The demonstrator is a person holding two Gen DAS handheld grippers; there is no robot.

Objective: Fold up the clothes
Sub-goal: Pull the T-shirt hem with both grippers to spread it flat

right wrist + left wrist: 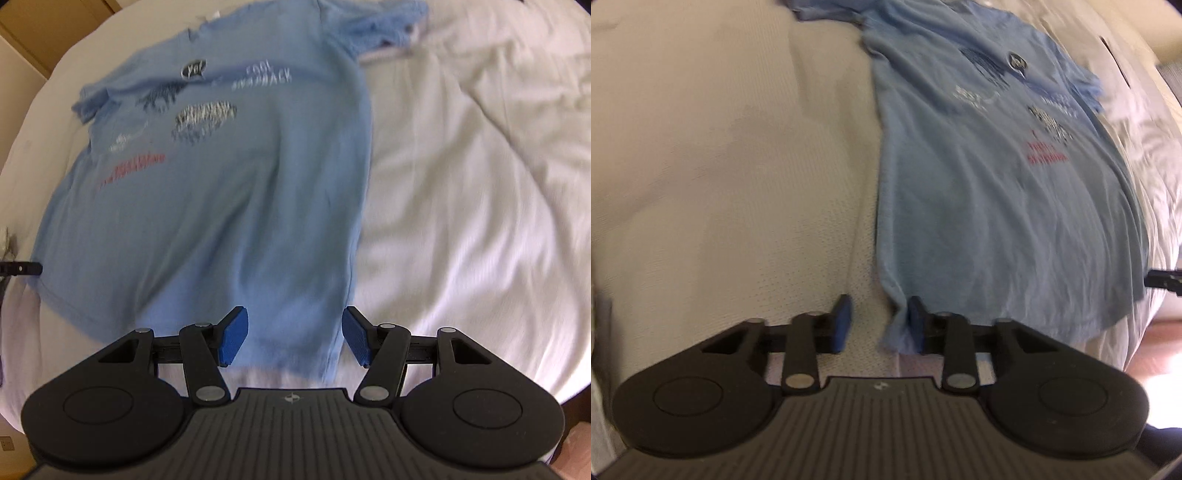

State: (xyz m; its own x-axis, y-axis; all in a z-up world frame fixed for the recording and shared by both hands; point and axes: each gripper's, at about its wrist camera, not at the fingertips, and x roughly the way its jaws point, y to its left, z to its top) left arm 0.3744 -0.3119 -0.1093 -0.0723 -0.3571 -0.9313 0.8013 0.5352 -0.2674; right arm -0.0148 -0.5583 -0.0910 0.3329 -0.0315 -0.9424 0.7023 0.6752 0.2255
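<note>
Along the bed's (480, 184) near edge, the blue T-shirt (229, 206) lies flat, each hem corner between parted tongs, left tongs (879, 323) narrower than right tongs (293, 339), so either could slip off the thin hem or catch the bedsheet

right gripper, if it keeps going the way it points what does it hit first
Most likely the bottom hem corner of the blue t-shirt, which lies between the open fingers of the right gripper, with the white bedsheet beneath it; depth is unclear.
</note>
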